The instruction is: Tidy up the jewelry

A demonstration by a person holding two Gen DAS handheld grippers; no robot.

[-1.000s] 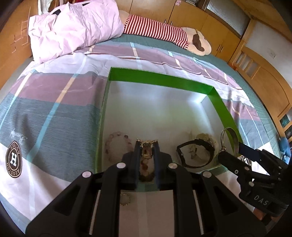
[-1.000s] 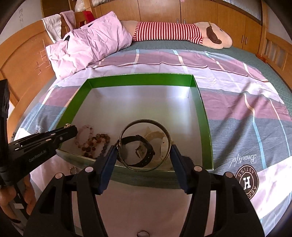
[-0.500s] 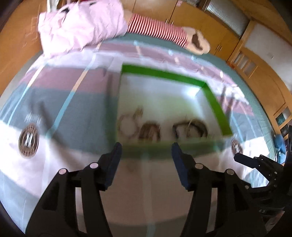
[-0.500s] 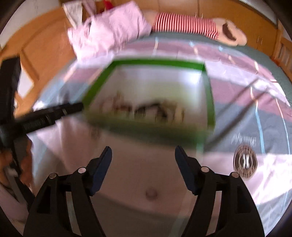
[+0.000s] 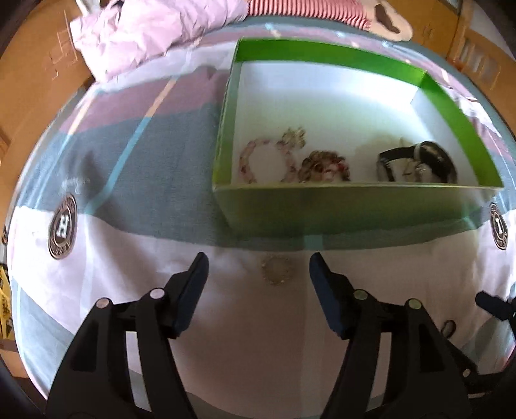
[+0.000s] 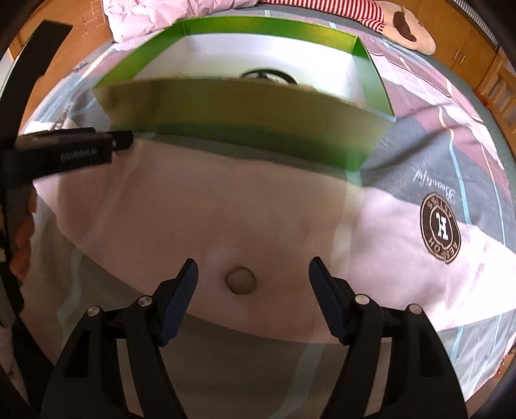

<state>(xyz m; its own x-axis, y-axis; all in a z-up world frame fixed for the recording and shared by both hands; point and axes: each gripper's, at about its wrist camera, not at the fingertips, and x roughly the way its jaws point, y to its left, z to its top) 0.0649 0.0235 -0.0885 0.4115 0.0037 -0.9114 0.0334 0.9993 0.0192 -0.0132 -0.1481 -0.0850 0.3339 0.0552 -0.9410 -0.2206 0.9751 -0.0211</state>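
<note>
A green box (image 5: 342, 206) with a white inside stands on the bed. In it lie a pink bead bracelet (image 5: 267, 159), a brown bead bracelet (image 5: 325, 166) and a black watch (image 5: 419, 161). My left gripper (image 5: 258, 267) is open and empty, low over the white part of the bedspread, around a small beaded ring (image 5: 277, 269). My right gripper (image 6: 253, 274) is open and empty, with a small round ring (image 6: 240, 280) between its fingers on the bedspread. The box (image 6: 251, 119) is just beyond it.
A pink pillow (image 5: 154, 29) and a striped plush toy (image 5: 380, 19) lie at the head of the bed. Wooden cupboards line the far wall. The left gripper's side (image 6: 71, 151) shows at the left of the right wrist view.
Both grippers opened, let go of a gold chain and a bangle over the box, and pulled back and down to the bedspread in front of the box.
</note>
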